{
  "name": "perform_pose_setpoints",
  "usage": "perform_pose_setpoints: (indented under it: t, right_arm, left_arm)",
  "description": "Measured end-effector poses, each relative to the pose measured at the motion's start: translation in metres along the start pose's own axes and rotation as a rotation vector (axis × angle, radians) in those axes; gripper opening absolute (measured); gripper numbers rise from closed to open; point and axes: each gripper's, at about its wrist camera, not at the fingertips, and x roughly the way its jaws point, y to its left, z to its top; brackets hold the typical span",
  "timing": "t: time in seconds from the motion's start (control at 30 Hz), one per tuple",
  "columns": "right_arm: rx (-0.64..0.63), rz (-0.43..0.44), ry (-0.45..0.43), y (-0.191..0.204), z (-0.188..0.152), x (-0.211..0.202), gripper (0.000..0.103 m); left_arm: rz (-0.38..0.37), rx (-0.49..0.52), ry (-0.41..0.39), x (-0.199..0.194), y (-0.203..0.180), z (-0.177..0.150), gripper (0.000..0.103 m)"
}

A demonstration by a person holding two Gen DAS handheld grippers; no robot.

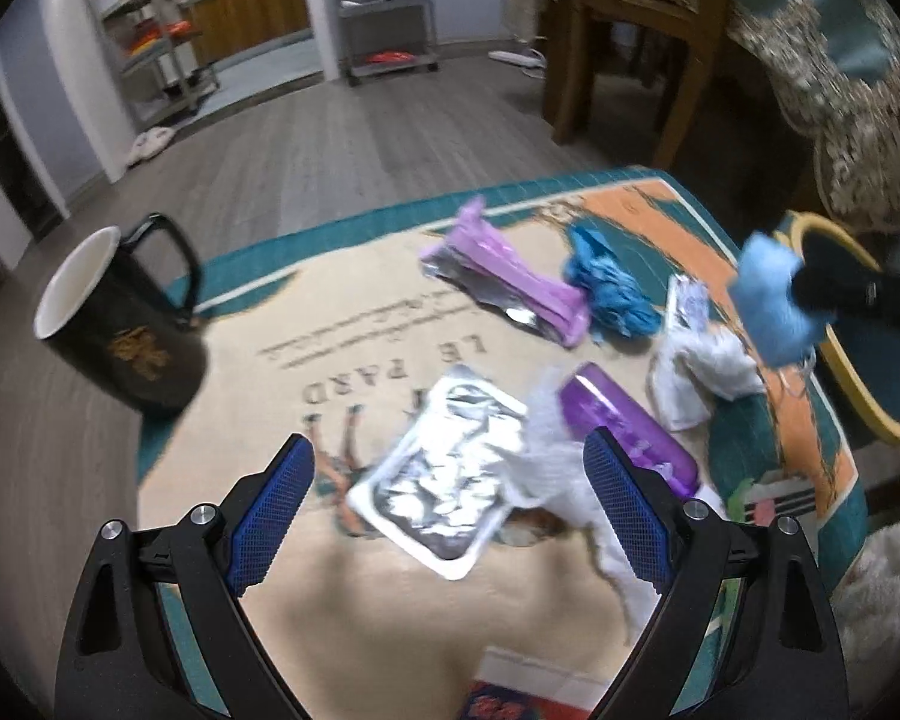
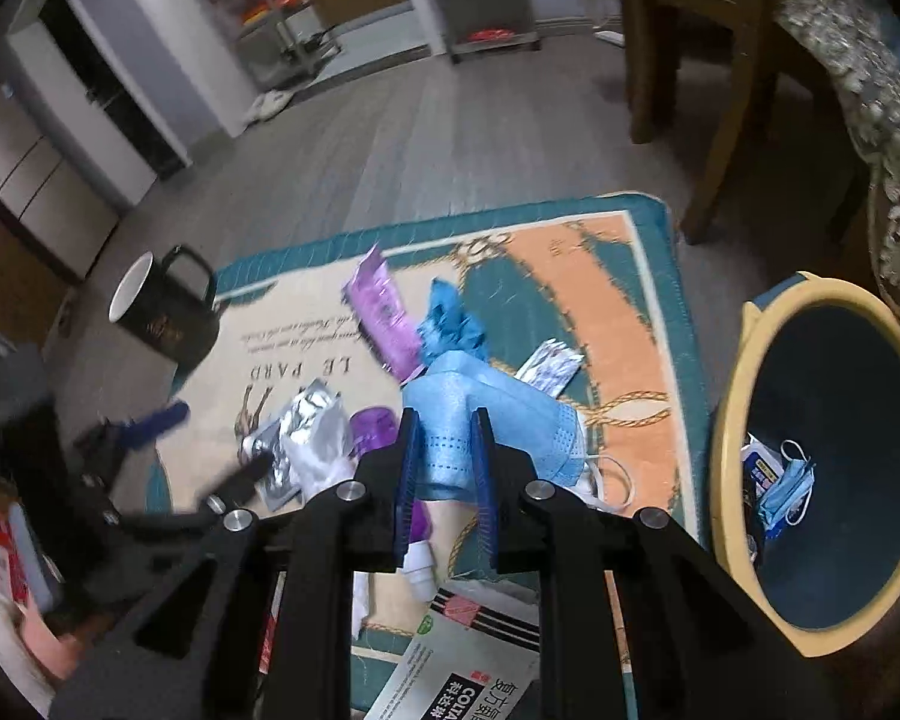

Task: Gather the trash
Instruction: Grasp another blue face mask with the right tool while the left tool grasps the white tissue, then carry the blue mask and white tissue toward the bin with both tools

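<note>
My right gripper is shut on a blue face mask and holds it above the mat; the mask also shows in the left wrist view. The trash bin with a yellow rim stands to the right, a mask and packet inside. My left gripper is open above a silver foil pouch. On the patterned mat lie a purple tube, white tissue, a pink wrapper and a crumpled blue glove.
A black mug stands at the mat's left edge. A wooden chair and a draped table are behind the bin. A printed box lies at the mat's near edge. Shelving stands far back.
</note>
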Motion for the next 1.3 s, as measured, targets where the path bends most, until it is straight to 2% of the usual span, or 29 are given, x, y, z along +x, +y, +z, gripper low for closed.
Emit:
perform_pose_setpoints:
  t: [0.2,0.23,0.27,0.3,0.37,0.43,0.53,0.63,0.83,1.1,1.3]
  right_arm:
    - [0.015,-0.007,-0.009,-0.01,0.003,-0.002,0.017]
    - [0.011,-0.012,-0.012,-0.011,0.003,-0.003,0.017]
    - [0.012,-0.012,-0.015,-0.011,0.003,-0.004,0.017]
    - [0.019,-0.006,-0.018,-0.013,0.004,-0.005,0.017]
    - [0.024,0.001,-0.022,-0.014,0.004,-0.007,0.017]
    - [0.019,0.001,-0.025,-0.014,0.005,-0.008,0.017]
    - [0.016,-0.005,-0.031,-0.015,0.004,-0.01,0.017]
    - [0.022,-0.009,-0.035,-0.017,0.004,-0.012,0.017]
    - [0.025,-0.017,-0.052,-0.018,0.006,-0.016,0.017]
    - [0.043,-0.024,-0.086,-0.023,0.012,-0.029,0.017]
    - [0.078,-0.044,-0.141,-0.035,0.023,-0.053,0.017]
  left_arm:
    - [-0.032,0.019,0.033,0.012,-0.018,0.0,0.089]
    - [-0.039,0.018,0.04,0.014,-0.02,0.0,0.085]
    - [-0.048,0.017,0.051,0.016,-0.021,0.0,0.077]
    - [-0.057,0.021,0.069,0.02,-0.023,0.0,0.073]
    - [-0.062,0.034,0.092,0.025,-0.027,-0.002,0.055]
    - [-0.073,0.046,0.107,0.028,-0.031,-0.002,0.043]
    - [-0.093,0.074,0.118,0.027,-0.037,-0.002,0.014]
    - [-0.07,0.104,0.106,0.023,-0.041,-0.002,0.004]
    - [-0.088,0.072,0.041,-0.002,-0.034,0.008,0.004]
    - [-0.128,0.054,-0.131,-0.055,-0.033,0.035,0.004]
    - [-0.144,0.072,-0.224,-0.08,-0.04,0.051,0.004]
